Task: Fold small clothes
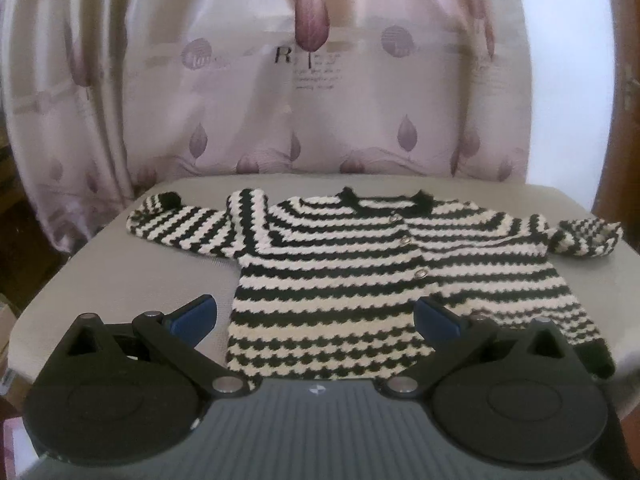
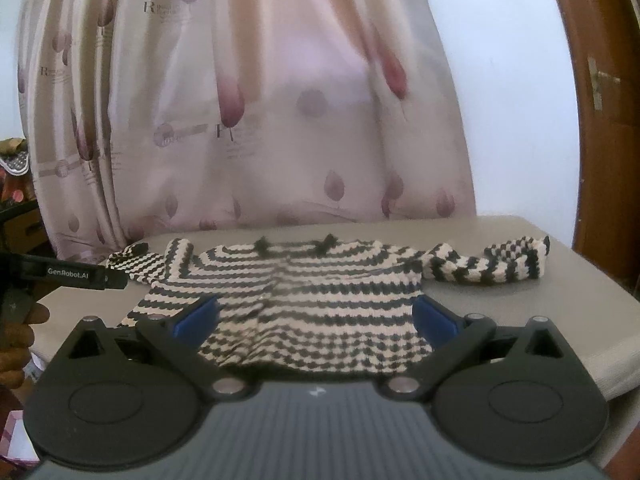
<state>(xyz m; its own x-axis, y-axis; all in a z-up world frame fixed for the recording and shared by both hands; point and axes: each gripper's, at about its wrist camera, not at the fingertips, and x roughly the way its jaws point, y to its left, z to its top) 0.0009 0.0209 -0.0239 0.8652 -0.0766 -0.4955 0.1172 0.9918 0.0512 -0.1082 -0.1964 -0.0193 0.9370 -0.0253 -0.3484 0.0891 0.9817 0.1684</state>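
Note:
A small black-and-cream striped knitted cardigan [image 1: 340, 276] lies flat and face up on a grey table [image 1: 120, 288], buttons down the front, both sleeves spread out sideways. It also shows in the right wrist view [image 2: 304, 304]. My left gripper [image 1: 316, 316] is open and empty, hovering over the cardigan's near hem, its blue pads [image 1: 200, 312] wide apart. My right gripper [image 2: 316, 316] is open and empty above the hem further right. The left gripper's body [image 2: 76, 274] shows at the left edge of the right wrist view.
A pink curtain [image 1: 280, 100] with leaf prints hangs close behind the table's far edge. A brown wooden door frame [image 2: 592, 100] stands at the right. The table's right edge [image 2: 624, 304] is near the right sleeve [image 2: 492, 266].

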